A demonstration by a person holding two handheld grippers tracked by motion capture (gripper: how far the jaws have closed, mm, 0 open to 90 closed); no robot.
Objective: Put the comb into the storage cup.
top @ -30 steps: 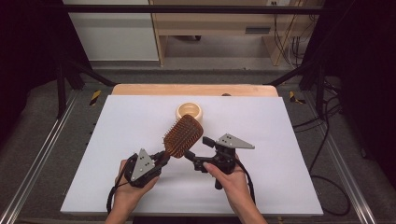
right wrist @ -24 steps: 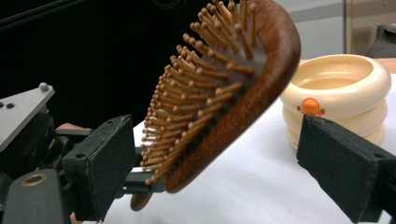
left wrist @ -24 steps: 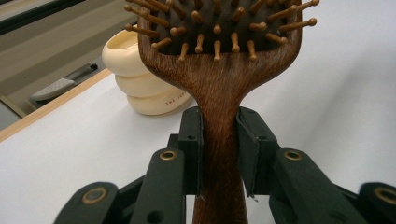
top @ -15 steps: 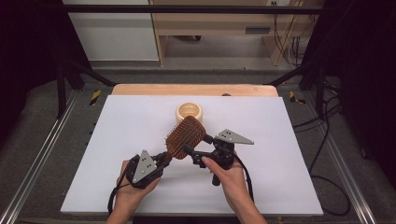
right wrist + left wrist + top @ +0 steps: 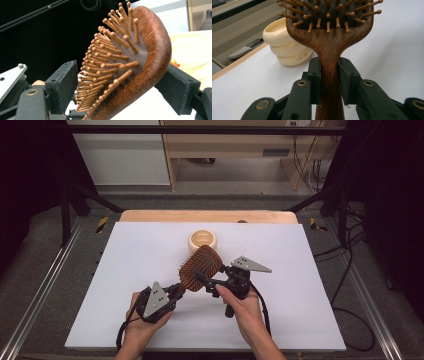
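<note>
Hairbrush: a dark wooden paddle brush (image 5: 200,268) with wooden pins, held up off the bench at the lower centre of the high view, head slanting toward the upper right, handle running down to the lower left.
Left gripper: the left gripper (image 5: 176,290) sits at lower centre-left of the high view in the person's left hand (image 5: 141,322); in the left gripper view its fingers (image 5: 315,75) pinch the brush handle (image 5: 329,82) from both sides, just below the neck.
Right gripper: the right gripper (image 5: 207,282) comes in from the right of the brush in the person's right hand (image 5: 248,311); in the right gripper view its fingers (image 5: 63,86) are spread around the brush head (image 5: 145,65), one pad facing the pin tips, the other at the wooden back. Whether either pad presses is unclear.
Bench: white sheet (image 5: 125,270) over a wooden top, with bare wood showing along the far edge.
Cream ring stack: a cream, ringed holder (image 5: 202,240) stands on the bench just beyond the brush head, upper centre of the high view; at upper left in the left gripper view (image 5: 284,42) it shows three stacked rings.
</note>
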